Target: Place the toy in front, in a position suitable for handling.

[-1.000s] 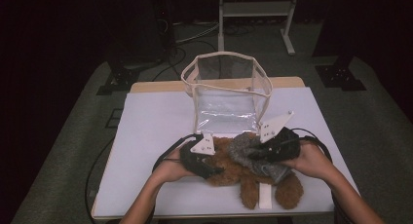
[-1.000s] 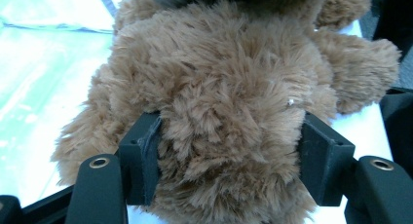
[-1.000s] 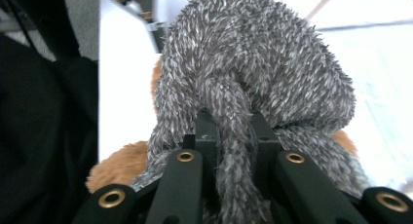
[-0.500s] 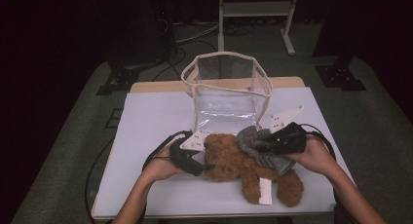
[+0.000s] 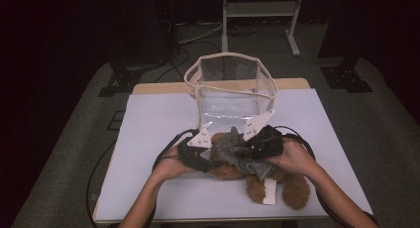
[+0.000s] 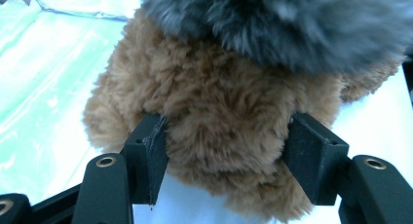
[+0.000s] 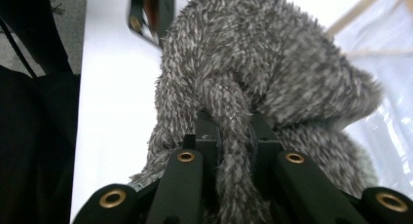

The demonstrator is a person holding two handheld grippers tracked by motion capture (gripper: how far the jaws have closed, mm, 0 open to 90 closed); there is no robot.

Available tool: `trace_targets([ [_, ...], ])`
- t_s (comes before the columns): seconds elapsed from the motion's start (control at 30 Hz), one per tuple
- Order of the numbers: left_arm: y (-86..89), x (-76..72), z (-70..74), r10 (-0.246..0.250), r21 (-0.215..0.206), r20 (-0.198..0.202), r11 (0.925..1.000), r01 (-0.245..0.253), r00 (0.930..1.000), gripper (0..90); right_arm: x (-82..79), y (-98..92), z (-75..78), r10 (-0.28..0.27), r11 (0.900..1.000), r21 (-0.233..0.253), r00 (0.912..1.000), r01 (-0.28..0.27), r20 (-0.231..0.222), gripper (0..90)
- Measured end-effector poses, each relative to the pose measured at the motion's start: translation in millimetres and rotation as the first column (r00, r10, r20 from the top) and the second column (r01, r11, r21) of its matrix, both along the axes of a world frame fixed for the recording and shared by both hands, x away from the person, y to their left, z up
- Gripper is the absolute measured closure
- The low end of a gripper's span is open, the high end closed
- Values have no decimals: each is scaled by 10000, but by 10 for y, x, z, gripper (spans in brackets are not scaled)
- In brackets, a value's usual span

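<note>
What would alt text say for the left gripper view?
Two black jaws of the left gripper press into the sides of a brown teddy bear, close up. Grey fuzzy cloth drapes over the bear's top, and a clear plastic bag lies behind it.

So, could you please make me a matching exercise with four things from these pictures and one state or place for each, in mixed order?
Things:
1. brown teddy bear
2. grey fuzzy garment
3. clear bag
4. left gripper

States:
a. stands open beyond the toy
b. pinched between shut jaws
c. lies on the table
d. jaws press both sides of brown fur

Pairs: 1-c, 2-b, 3-a, 4-d
</note>
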State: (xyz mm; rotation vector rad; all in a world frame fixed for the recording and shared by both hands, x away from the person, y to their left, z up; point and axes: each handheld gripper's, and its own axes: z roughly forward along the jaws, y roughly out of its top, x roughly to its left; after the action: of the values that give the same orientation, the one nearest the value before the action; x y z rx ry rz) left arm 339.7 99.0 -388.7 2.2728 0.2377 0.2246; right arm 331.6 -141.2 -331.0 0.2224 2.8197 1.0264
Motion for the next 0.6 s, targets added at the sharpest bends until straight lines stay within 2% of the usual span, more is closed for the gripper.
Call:
trace_targets([
  [0.07,45,-12,-7,52,-40,-58,10000,-52,10000,373,37,-104,-34,-169,9997,148,9995,172,-251,785],
  [0.1,67,-17,-17,85,-33,-91,10000,-85,9999,373,42,-168,-35,-322,9994,114,9992,324,-228,785],
  [0.17,95,-29,-56,150,172,-215,9997,-147,9997,370,43,-281,-36,-701,9975,-46,9974,701,-152,784],
  [0.2,105,-23,-78,57,442,-163,9990,-49,9999,371,36,-314,-34,-785,9969,-55,9968,785,-131,784],
  [0.23,104,-27,-106,78,425,-208,9991,-69,9998,373,25,-325,-27,-789,9969,-54,9968,788,-127,784],
  [0.33,103,-22,-135,-18,278,-296,9996,26,9996,395,-18,-222,-1,-554,9983,-157,9984,555,69,784],
  [0.4,106,-19,-132,-125,-54,-441,9999,123,9989,391,-20,-123,18,-409,9986,-316,9988,418,284,784],
  [0.43,106,-19,-134,-162,-140,-490,9998,156,9987,391,-11,-55,35,-288,9993,-246,9990,296,336,783],
  [0.6,100,-18,-145,-225,-209,-543,9996,214,9983,392,92,229,49,211,9998,-7,9997,-211,137,783],
])
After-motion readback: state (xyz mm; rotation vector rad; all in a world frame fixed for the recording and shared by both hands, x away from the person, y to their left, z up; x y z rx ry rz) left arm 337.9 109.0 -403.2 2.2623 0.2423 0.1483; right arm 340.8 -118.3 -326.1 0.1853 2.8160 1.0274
